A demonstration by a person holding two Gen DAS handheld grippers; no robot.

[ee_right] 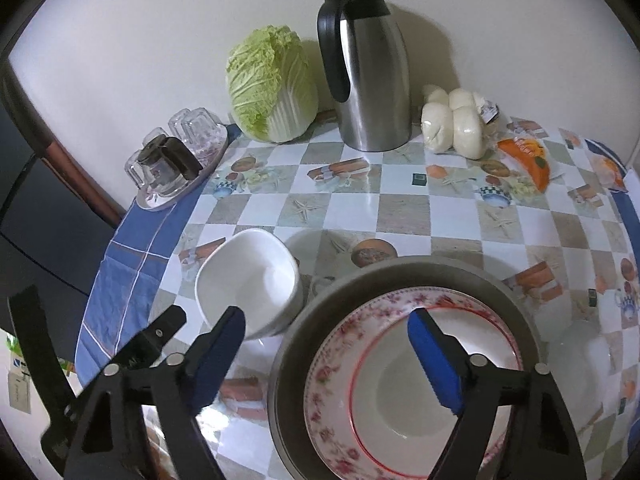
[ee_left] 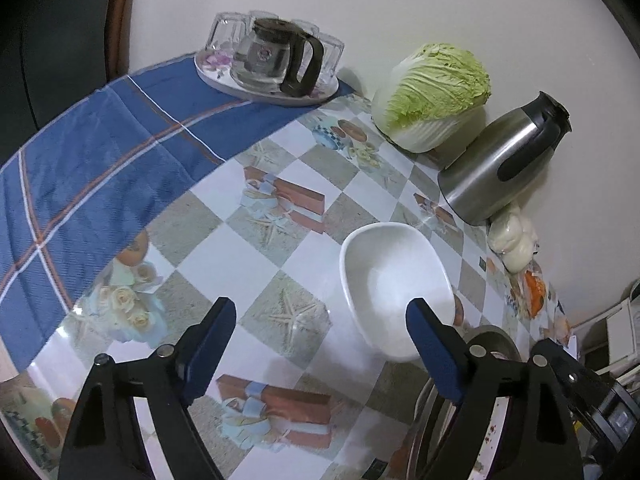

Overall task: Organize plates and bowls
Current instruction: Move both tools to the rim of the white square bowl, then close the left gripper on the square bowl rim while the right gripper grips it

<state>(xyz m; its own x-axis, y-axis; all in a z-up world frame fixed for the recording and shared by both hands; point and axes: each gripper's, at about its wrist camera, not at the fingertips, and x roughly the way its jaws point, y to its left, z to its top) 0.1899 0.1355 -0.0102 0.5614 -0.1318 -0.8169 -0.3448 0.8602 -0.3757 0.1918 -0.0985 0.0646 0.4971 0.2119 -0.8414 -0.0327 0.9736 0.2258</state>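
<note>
A white squarish bowl [ee_left: 390, 276] [ee_right: 248, 280] stands empty on the checked tablecloth. To its right, a grey round pan [ee_right: 400, 270] holds a pink floral plate [ee_right: 326, 376] with a red-rimmed white dish [ee_right: 404, 404] on top. Only the pan's rim [ee_left: 494, 336] shows in the left wrist view. My left gripper [ee_left: 320, 312] hangs open over the table, its right finger in front of the bowl's near rim and gripping nothing. My right gripper [ee_right: 326, 316] is open above the stack's left edge. Its right finger is over the dish and its left finger is by the bowl.
Against the back wall stand a napa cabbage [ee_right: 272, 88], a steel jug [ee_right: 368, 72] and bagged white buns [ee_right: 456, 120]. A tray with a glass pot and glasses [ee_right: 176, 160] sits back left on a blue cloth [ee_left: 92, 176]. An orange packet [ee_right: 528, 160] lies at the right.
</note>
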